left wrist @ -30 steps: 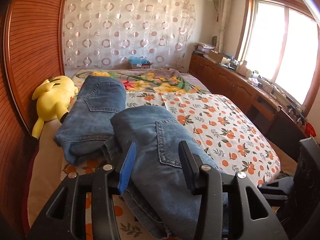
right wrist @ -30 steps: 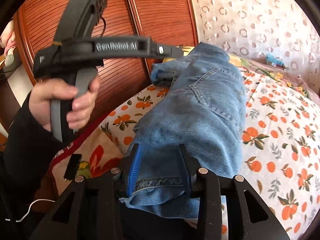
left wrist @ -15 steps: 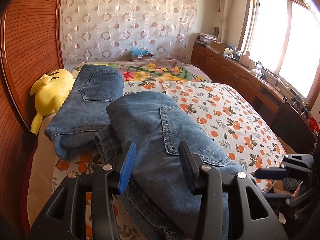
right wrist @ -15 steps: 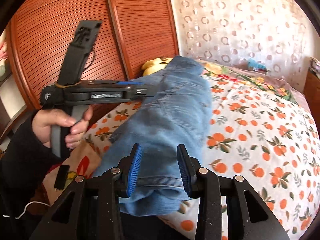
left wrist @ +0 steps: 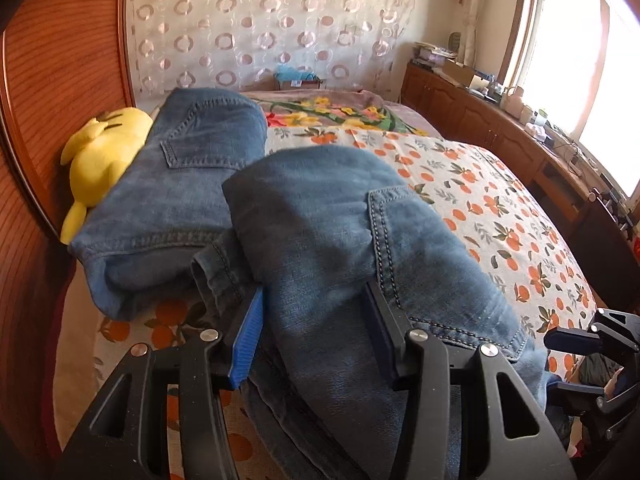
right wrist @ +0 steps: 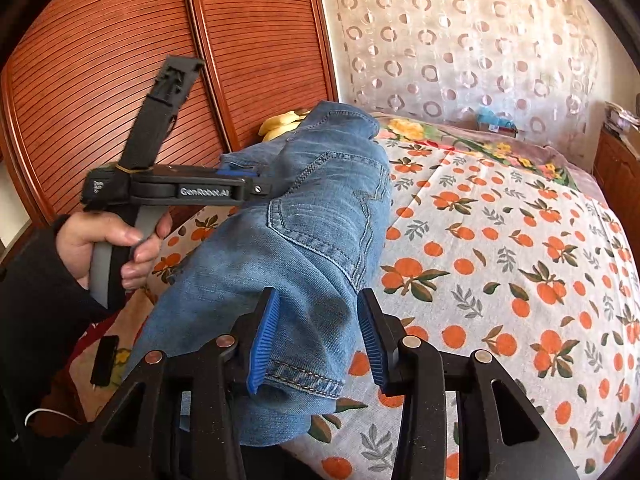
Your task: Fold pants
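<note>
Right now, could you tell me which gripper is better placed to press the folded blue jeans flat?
Probably left: the left gripper straddles the middle of the folded blue denim jeans, while the right gripper is only at the waistband end. Both are opening.

A bed (left wrist: 500, 216) is covered with a white sheet (right wrist: 500, 240) printed with oranges. A yellow plush toy (left wrist: 100, 152) is laid at the bed's left edge, against brown slatted doors (right wrist: 100, 80). A curtain with rings (left wrist: 260, 28) is hung behind the bed's far edge. A wooden cabinet (left wrist: 480, 120) is placed under the window (left wrist: 580, 56).
</note>
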Demonstrator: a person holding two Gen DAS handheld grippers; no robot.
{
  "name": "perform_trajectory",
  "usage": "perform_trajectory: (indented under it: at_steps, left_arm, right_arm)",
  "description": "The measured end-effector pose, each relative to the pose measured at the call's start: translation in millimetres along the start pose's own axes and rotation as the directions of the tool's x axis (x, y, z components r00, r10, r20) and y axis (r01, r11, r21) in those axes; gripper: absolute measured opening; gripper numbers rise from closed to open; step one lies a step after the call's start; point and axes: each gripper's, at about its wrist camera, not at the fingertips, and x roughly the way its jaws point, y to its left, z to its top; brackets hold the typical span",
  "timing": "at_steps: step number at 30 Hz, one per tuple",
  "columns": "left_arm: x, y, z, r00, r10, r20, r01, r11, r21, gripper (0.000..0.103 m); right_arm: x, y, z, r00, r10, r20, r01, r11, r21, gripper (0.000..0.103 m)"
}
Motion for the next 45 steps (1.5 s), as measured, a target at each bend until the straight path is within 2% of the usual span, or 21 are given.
perform_trajectory:
  at_steps: [3, 5, 7, 10, 12, 14, 15, 18, 22, 27, 30, 32, 33, 37, 41, 45]
  left_arm:
    - [3.7, 2.9, -6.0, 1.000, -0.023, -0.002, 0.023, 0.999, -0.023, 0.047]
    - [1.2, 1.5, -8.8, 0.999, -0.039, 0.003, 0.039, 0.999, -0.014, 0.016]
    - [-6.6, 0.1, -10.3, 0.999, -0.037, 0.022, 0.037, 0.999, -0.003, 0.007]
    - [-36.1, 2.7, -8.5, 0.995, -0.046, 0.092, 0.047, 0.999, -0.008, 0.006]
    - [-50.4, 10.1, -5.6, 0.992, -0.059, 0.109, 0.062, 0.998, -0.020, 0.006]
    - [-59.4, 17.1, -2.6, 0.992, -0.030, 0.120, 0.032, 0.999, -0.011, 0.006]
    - [-59.4, 22.7, -2.1, 0.993, -0.006, 0.115, 0.008, 1.000, -0.012, 0.006]
    - [-50.2, 33.9, -5.8, 0.997, 0.008, 0.081, -0.007, 1.000, -0.017, 0.006]
    - [-25.6, 39.0, -23.4, 0.999, 0.050, 0.017, -0.050, 0.999, -0.011, 0.006]
    - [-32.4, 35.9, -33.3, 0.995, 0.081, 0.052, -0.079, 0.996, -0.033, 0.013]
    - [-40.5, 35.4, -33.9, 0.996, 0.068, 0.062, -0.066, 0.997, -0.044, 0.027]
    - [-49.5, 35.5, -34.5, 0.995, 0.041, 0.096, -0.035, 0.997, -0.063, 0.044]
    - [-53.6, 34.5, -34.3, 0.993, 0.026, 0.114, -0.018, 0.997, -0.072, 0.047]
    - [-56.3, 27.7, -33.9, 0.991, -0.018, 0.134, 0.030, 0.996, -0.081, 0.049]
    - [-32.3, 26.6, -36.0, 0.997, -0.018, 0.073, 0.024, 0.997, -0.076, 0.049]
    - [-9.7, 33.5, -40.4, 1.000, -0.017, 0.018, 0.019, 0.995, -0.101, 0.053]
  right_arm:
    - [0.8, 0.0, -1.1, 1.000, 0.006, -0.001, -0.006, 1.000, 0.004, 0.043]
    - [4.6, -6.0, -1.2, 1.000, 0.010, 0.000, -0.010, 1.000, 0.009, 0.043]
    - [5.9, -9.7, -1.4, 1.000, 0.011, 0.001, -0.011, 1.000, 0.015, 0.043]
    - [5.4, -13.2, 0.8, 1.000, 0.005, 0.006, -0.005, 1.000, 0.014, 0.043]
    - [3.2, -14.4, 1.7, 1.000, 0.013, 0.012, -0.013, 1.000, 0.018, 0.043]
    - [2.4, -15.7, 4.4, 1.000, 0.023, 0.018, -0.024, 0.999, 0.022, 0.043]
    - [3.4, -15.6, 6.6, 1.000, 0.024, 0.019, -0.024, 0.999, 0.021, 0.043]
    - [11.8, -12.6, 11.0, 1.000, 0.026, 0.012, -0.026, 1.000, 0.005, 0.043]
    - [32.0, -9.1, 11.7, 0.998, 0.065, -0.016, -0.065, 0.998, -0.004, 0.043]
    - [53.2, -9.8, 3.1, 0.993, 0.092, -0.078, -0.093, 0.996, 0.001, 0.043]
    - [55.5, -12.9, 3.1, 0.993, 0.088, -0.081, -0.088, 0.996, 0.002, 0.044]
    - [56.0, -13.0, 4.6, 0.992, 0.089, -0.088, -0.089, 0.996, -0.002, 0.045]
    - [55.3, -14.2, 6.6, 0.992, 0.085, -0.089, -0.086, 0.996, -0.011, 0.046]
    - [49.9, -19.9, 17.1, 0.995, 0.067, -0.069, -0.071, 0.996, -0.045, 0.046]
    - [55.1, -40.7, 37.1, 0.998, 0.039, -0.050, -0.041, 0.998, -0.048, 0.059]
    - [80.2, -56.8, 60.2, 0.996, 0.050, -0.071, -0.054, 0.997, -0.052, 0.060]
